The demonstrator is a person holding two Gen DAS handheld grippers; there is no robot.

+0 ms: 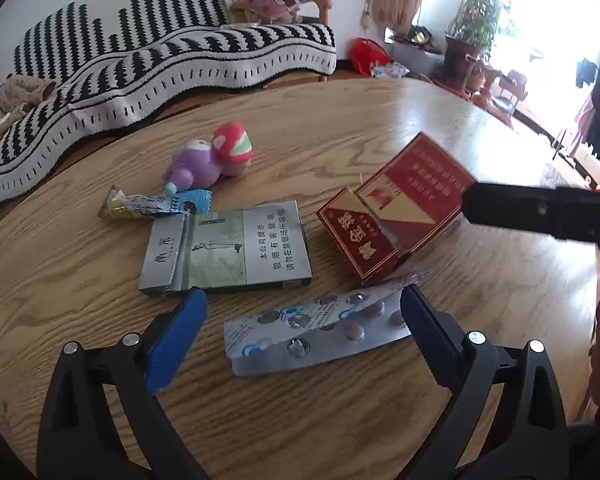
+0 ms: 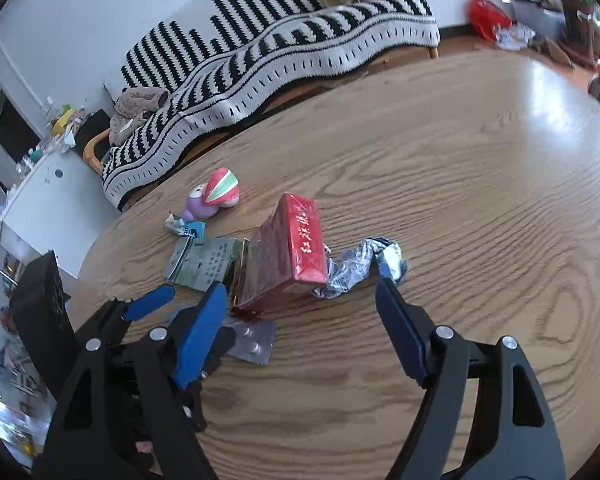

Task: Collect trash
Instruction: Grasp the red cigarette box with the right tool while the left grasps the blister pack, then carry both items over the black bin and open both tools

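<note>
My left gripper (image 1: pixel 303 300) is open, its blue pads on either side of a silver blister pack (image 1: pixel 316 328) of pills lying on the wooden table (image 1: pixel 340 420). Just beyond lie a grey-green cigarette pack (image 1: pixel 228 244) and a red cigarette box (image 1: pixel 396 208) with its lid flipped open. My right gripper (image 2: pixel 302 288) is open too. The red box (image 2: pixel 288 256) stands between its fingers, untouched by the pads. A crumpled foil wrapper (image 2: pixel 360 264) lies by the right fingertip. The blister pack (image 2: pixel 252 340) shows beside the left pad.
A candy wrapper (image 1: pixel 156 204) and a purple and pink plush toy (image 1: pixel 212 156) lie further back on the table. Behind the table stands a sofa under a black-and-white striped blanket (image 1: pixel 160 52). Potted plants (image 1: pixel 472 28) and a red bag (image 1: pixel 366 56) are at the far right.
</note>
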